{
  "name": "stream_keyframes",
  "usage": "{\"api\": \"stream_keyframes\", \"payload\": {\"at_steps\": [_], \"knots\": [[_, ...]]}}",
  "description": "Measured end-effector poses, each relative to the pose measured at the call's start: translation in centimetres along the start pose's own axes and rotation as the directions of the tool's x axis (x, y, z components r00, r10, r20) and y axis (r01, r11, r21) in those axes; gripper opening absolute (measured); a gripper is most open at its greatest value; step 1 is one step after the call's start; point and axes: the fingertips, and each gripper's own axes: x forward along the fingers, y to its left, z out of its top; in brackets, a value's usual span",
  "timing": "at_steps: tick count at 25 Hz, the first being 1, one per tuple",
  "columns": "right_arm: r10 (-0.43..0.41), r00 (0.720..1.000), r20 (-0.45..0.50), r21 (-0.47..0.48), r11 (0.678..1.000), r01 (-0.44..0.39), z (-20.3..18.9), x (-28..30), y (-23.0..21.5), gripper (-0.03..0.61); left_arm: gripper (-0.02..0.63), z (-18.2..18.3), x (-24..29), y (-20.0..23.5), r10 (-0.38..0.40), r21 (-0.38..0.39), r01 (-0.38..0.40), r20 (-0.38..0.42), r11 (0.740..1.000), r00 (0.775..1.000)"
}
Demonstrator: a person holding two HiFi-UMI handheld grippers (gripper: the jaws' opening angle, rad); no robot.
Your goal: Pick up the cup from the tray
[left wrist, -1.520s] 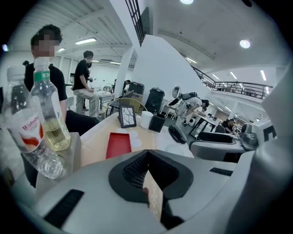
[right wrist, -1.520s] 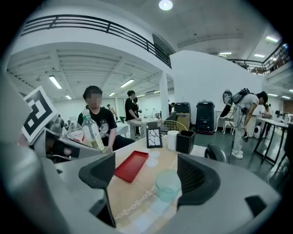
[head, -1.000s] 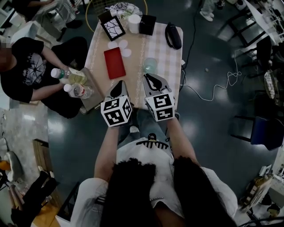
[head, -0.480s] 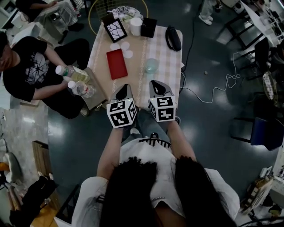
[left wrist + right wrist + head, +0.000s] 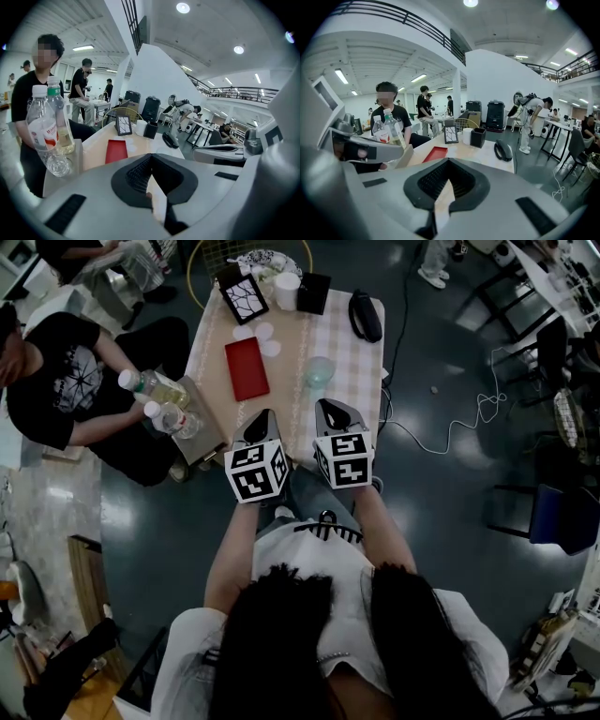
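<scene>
Desk (image 5: 354,357) ahead, left gripper (image 5: 264,415) and right gripper (image 5: 329,409) jaws shut, empty; pre-reach, next I open one toward the cup (image 5: 319,371).

The tray (image 5: 247,368) is red, the cup (image 5: 320,371) pale green, the tablecloth (image 5: 352,352) beige-and-white checked.

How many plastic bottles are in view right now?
2. A bottle of yellowish liquid and a clear bottle, side by side at the seated person's hands, left of the table. Clutter at the far end may hide others.
</scene>
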Motion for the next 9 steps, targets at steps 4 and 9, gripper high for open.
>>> {"api": "stream_keyframes", "payload": {"at_steps": [4,9], "knots": [[-0.003,1.000,0.006,-0.002,1.000,0.003,0.14,0.00,0.08,0.005,0.006,-0.48,0.00,0.29,0.010,0.010,-0.010,-0.007,1.000,1.000],[0.000,1.000,0.003,-0.004,1.000,0.000,0.03,-0.24,0.24,0.005,0.006,-1.06,-0.24,0.55,0.015,0.001,-0.015,-0.014,1.000,1.000]]}}
